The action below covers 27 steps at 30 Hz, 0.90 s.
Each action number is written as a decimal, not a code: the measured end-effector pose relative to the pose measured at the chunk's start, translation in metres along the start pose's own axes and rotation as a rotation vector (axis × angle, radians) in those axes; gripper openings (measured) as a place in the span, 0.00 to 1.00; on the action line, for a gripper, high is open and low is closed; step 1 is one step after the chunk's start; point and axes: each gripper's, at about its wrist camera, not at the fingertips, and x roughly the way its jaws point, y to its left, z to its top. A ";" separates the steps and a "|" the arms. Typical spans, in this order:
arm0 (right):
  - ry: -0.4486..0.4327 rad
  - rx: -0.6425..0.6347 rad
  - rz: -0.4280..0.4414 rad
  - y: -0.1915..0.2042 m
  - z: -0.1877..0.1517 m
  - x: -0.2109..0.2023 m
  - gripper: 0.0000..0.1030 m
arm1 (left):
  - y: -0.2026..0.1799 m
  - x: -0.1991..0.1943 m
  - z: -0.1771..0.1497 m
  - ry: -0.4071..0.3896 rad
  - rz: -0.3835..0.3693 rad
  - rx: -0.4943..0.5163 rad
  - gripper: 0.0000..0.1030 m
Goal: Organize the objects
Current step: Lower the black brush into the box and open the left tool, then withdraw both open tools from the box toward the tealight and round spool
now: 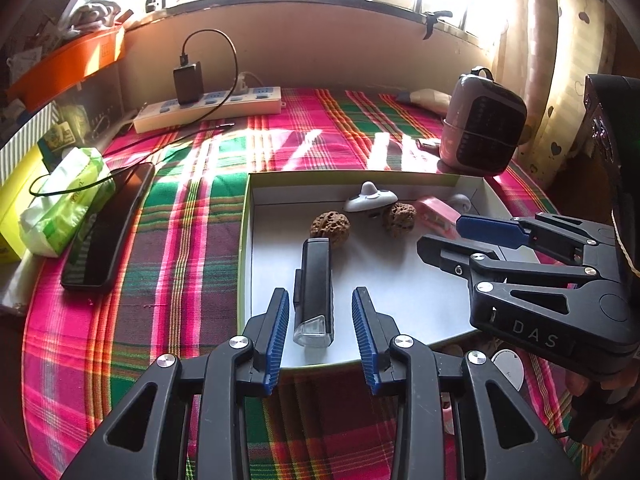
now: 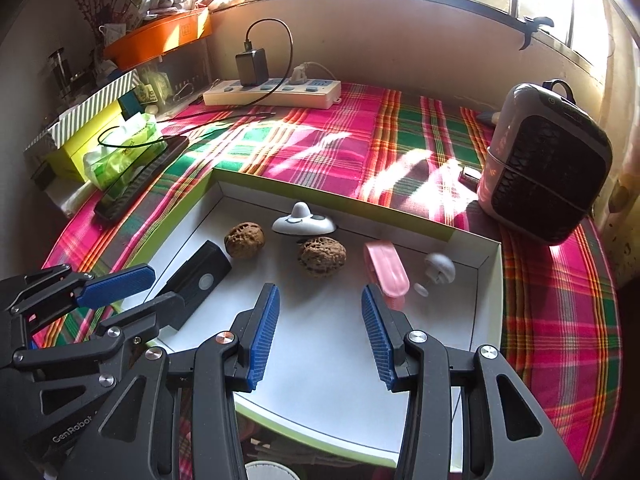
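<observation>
A shallow white cardboard box with a lime-green rim (image 1: 245,216) (image 2: 490,292) is set on a table covered by a pink, green and red plaid cloth (image 1: 192,216) (image 2: 320,140). Six things are held in the box. A black bar-shaped light with a clear lens end (image 1: 315,292) (image 2: 198,280) is laid lengthwise near the box's left wall, its lens pointing toward the near edge. Two brown, deeply wrinkled walnuts are seen near the middle: one (image 1: 330,227) (image 2: 244,239) just beyond the far end of the black light, the other (image 1: 399,219) (image 2: 322,257) to its right. A white and grey saucer-shaped gadget with a knob on top (image 1: 371,197) (image 2: 303,221) is placed against the far wall, between and behind the walnuts. A pink plastic oblong case (image 1: 438,213) (image 2: 387,273) is laid to the right, and a small white rounded hook-like piece (image 1: 459,201) (image 2: 439,269) is found in the far right corner.

The left gripper (image 1: 320,334) (image 2: 132,292) is held released, its blue-padded fingers spread on either side of the lens end of the black light without touching it. The right gripper (image 2: 320,332) (image 1: 448,236) is likewise spread wide and grasps nothing, poised above bare box floor in front of the pink case.

Outside the box, a pinkish-grey portable heater with a dark grille (image 1: 482,128) (image 2: 546,168) is stood to the right, a white power strip with a black charger (image 1: 208,106) (image 2: 272,94) at the back, and a black phone (image 1: 108,228) (image 2: 142,176) beside a green tissue pack (image 1: 64,200) (image 2: 122,148) to the left.
</observation>
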 end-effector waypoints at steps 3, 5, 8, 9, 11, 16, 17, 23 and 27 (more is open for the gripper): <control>-0.012 0.016 0.003 -0.002 -0.005 -0.007 0.43 | -0.002 -0.005 -0.003 -0.006 0.007 0.008 0.30; -0.021 0.026 0.000 -0.002 -0.008 -0.012 0.43 | -0.003 -0.009 -0.005 -0.009 0.008 0.010 0.30; -0.043 0.037 -0.003 -0.002 -0.013 -0.021 0.43 | -0.004 -0.016 -0.007 -0.023 0.019 0.016 0.30; -0.051 0.045 -0.002 -0.003 -0.015 -0.025 0.43 | -0.004 -0.017 -0.008 -0.025 0.016 0.013 0.30; -0.065 0.063 -0.001 -0.005 -0.018 -0.032 0.43 | -0.005 -0.022 -0.010 -0.030 0.006 0.012 0.30; -0.104 0.074 -0.017 -0.008 -0.029 -0.050 0.43 | -0.010 -0.035 -0.017 -0.050 0.003 0.021 0.30; -0.108 0.077 -0.022 -0.009 -0.032 -0.053 0.43 | -0.011 -0.036 -0.018 -0.049 -0.002 0.020 0.30; -0.126 0.091 -0.028 -0.013 -0.048 -0.065 0.49 | -0.018 -0.044 -0.030 -0.047 -0.036 0.022 0.30; -0.129 0.110 -0.023 -0.017 -0.060 -0.070 0.50 | -0.022 -0.046 -0.038 -0.040 -0.072 0.031 0.30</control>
